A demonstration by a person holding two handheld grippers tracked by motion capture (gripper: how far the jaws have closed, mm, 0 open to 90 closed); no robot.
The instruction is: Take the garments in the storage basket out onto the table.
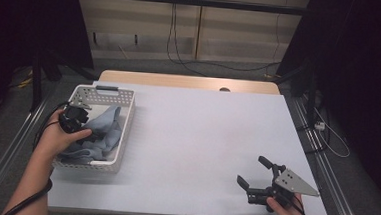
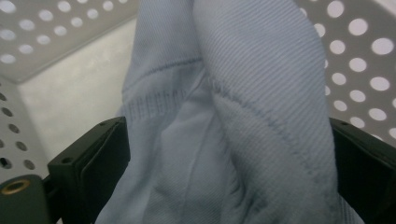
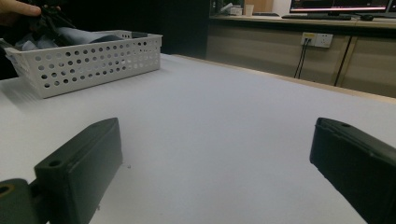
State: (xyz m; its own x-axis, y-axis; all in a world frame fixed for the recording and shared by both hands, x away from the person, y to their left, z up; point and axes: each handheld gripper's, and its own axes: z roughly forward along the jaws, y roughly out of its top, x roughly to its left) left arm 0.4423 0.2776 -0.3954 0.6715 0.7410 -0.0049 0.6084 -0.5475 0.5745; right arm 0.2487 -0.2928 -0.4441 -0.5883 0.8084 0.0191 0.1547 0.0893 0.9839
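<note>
Two grippers share the work unevenly: the left gripper [image 1: 79,121] has its jaws around the crumpled pale-blue knit cloth [image 1: 101,132] lying in the white perforated plastic basket [image 1: 125,133], lifting it out apparently not yet begun, while the right gripper [image 1: 254,175] waits spread wide over the bare white table [image 1: 197,133].

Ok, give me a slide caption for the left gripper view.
Black left gripper with jaws around a fold of pale blue ribbed cloth inside the white perforated plastic basket.

Two black jaws spread wide over white table [image 3: 224,121], perforated white basket [image 3: 88,60] far left holding grey-blue cloth [image 3: 81,35]
</note>
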